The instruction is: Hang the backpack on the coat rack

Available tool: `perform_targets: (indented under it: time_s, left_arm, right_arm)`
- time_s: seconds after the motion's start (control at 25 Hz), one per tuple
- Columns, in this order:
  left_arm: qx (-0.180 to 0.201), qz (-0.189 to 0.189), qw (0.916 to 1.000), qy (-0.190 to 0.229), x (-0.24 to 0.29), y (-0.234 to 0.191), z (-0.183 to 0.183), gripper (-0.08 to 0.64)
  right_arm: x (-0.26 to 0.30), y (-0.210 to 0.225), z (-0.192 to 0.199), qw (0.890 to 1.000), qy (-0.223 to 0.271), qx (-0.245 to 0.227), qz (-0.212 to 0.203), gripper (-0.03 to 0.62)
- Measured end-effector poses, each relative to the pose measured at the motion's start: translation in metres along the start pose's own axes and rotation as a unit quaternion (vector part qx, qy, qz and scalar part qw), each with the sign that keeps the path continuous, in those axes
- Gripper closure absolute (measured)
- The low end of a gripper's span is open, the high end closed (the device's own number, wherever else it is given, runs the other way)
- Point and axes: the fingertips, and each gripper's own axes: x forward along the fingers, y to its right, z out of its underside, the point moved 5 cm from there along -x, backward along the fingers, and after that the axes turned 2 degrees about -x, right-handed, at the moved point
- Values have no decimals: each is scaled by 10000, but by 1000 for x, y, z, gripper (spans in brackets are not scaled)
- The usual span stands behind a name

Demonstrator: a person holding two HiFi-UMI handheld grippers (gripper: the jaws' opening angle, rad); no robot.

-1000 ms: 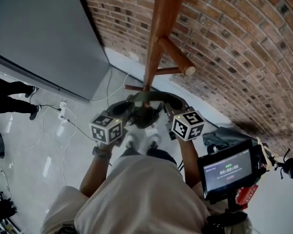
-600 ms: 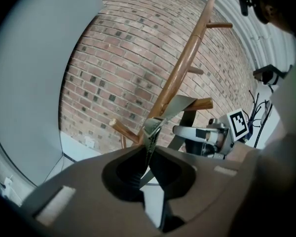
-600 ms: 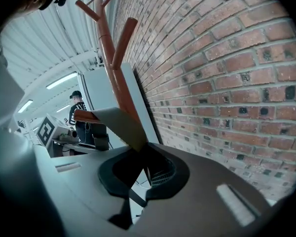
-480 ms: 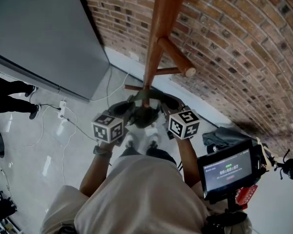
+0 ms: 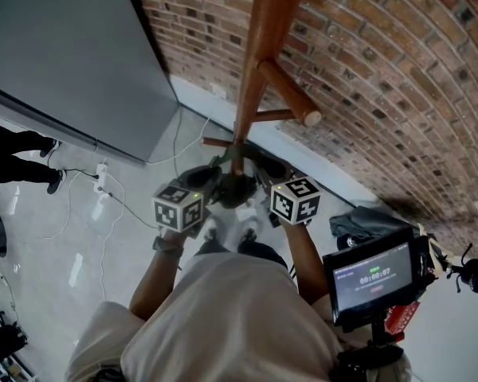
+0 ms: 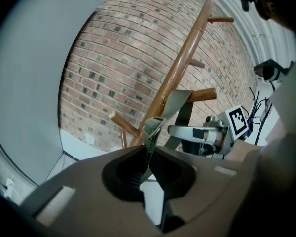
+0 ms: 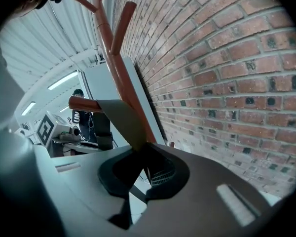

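Note:
The wooden coat rack (image 5: 259,54) stands against the brick wall, one peg (image 5: 291,94) jutting right. The dark backpack (image 5: 236,188) hangs low at the pole, between my two grippers. The left gripper (image 5: 193,196) is shut on the backpack's grey-green strap (image 6: 153,127). That strap runs up over a peg (image 6: 203,95) and down toward the right gripper (image 6: 207,132). In the right gripper view, the right gripper (image 7: 144,158) is shut on the same strap (image 7: 123,120), which drapes over the peg (image 7: 83,103). The backpack's body is mostly hidden by the grippers.
A grey panel (image 5: 64,62) leans at the left. Cables (image 5: 103,189) trail over the pale floor. A monitor on a rig (image 5: 374,273) sits at the lower right, a dark cloth (image 5: 362,223) behind it. A person (image 7: 79,113) stands far off.
The right gripper has shifted slightly left, closer to the pole and the backpack. The left gripper has stayed put. Both keep their hold on the strap.

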Motion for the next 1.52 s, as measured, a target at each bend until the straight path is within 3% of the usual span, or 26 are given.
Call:
perform_targets:
  time_s: [0.4, 1.52]
  left_arm:
    - [186, -23, 9997, -169, 6, 0, 4, 538]
    - [225, 125, 9993, -276, 32, 5, -1, 520]
  right_arm:
    - [8, -3, 4, 9999, -136, -48, -72, 586]
    - [28, -4, 10, 9994, -198, -205, -179, 566]
